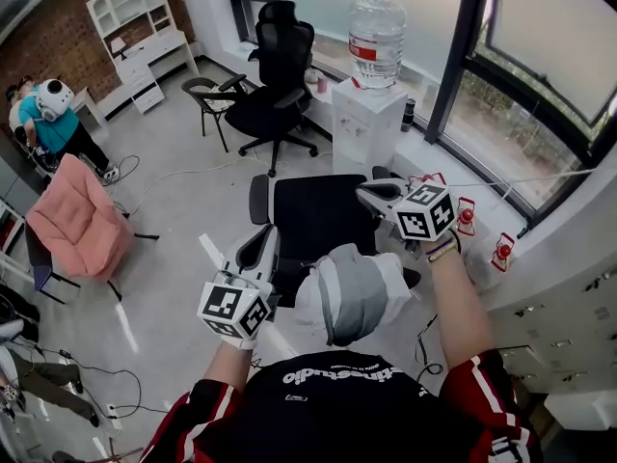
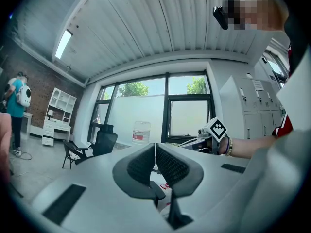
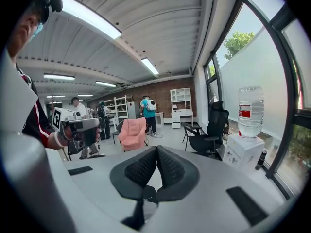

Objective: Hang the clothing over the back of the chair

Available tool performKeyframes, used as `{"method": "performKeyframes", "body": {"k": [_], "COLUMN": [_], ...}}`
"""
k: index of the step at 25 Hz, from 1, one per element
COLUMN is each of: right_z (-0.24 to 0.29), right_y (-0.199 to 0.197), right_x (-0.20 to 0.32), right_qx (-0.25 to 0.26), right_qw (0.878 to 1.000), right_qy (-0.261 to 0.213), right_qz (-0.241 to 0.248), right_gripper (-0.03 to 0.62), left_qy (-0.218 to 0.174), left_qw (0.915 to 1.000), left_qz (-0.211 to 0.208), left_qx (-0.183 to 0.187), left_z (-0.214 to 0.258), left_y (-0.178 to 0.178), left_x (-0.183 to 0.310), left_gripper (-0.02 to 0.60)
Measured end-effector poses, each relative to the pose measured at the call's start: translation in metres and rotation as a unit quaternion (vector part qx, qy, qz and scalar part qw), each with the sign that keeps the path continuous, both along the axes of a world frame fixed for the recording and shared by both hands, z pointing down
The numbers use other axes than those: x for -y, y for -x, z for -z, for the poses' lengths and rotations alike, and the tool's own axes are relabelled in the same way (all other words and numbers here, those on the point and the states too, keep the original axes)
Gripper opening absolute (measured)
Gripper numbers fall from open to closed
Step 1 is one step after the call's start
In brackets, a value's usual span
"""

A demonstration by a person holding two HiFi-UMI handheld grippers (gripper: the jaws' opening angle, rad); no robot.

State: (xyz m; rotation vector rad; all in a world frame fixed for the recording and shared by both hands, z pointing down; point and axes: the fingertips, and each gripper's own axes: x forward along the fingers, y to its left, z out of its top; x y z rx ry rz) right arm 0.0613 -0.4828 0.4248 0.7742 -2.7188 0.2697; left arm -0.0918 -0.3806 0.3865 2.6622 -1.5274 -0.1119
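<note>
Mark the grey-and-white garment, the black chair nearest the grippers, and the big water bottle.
Grey-and-white bundled fabric garment (image 1: pixel 352 292): head view, middle of the bundle.
Black mesh office chair (image 1: pixel 323 215): head view, central black panel.
Clear plastic water bottle (image 1: pixel 378 35): head view, mid-body.

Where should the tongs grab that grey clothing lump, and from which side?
Probably the white fold on the left of the grey clothing, coming from above beside the left tongs. It sits bunched in a rounded lump by the black chair, so its smooth top gives little to pinch, while that fold sticks out. The shut tongs must open first.
</note>
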Motion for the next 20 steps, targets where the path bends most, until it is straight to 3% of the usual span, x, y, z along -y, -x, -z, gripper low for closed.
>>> {"method": "performKeyframes", "body": {"k": [12, 20], "right_z": [0.008, 0.041], "right_y": [0.004, 0.003], "right_x": [-0.048, -0.082], "right_qx": [0.016, 0.067], "right_qw": [0.997, 0.984], "right_qy": [-0.033, -0.082], "right_qz": [-0.070, -0.140], "right_gripper": [0.017, 0.017], "left_qy": [-0.001, -0.007], "left_qw": [0.9997, 0.9995], "left_qz": [-0.021, -0.027], "left_qx": [-0.011, -0.012], "left_z": [-0.003, 0.002], "left_y": [-0.004, -0.007], "left_x": [-0.020, -0.030], "left_gripper": [0.026, 0.027]}}
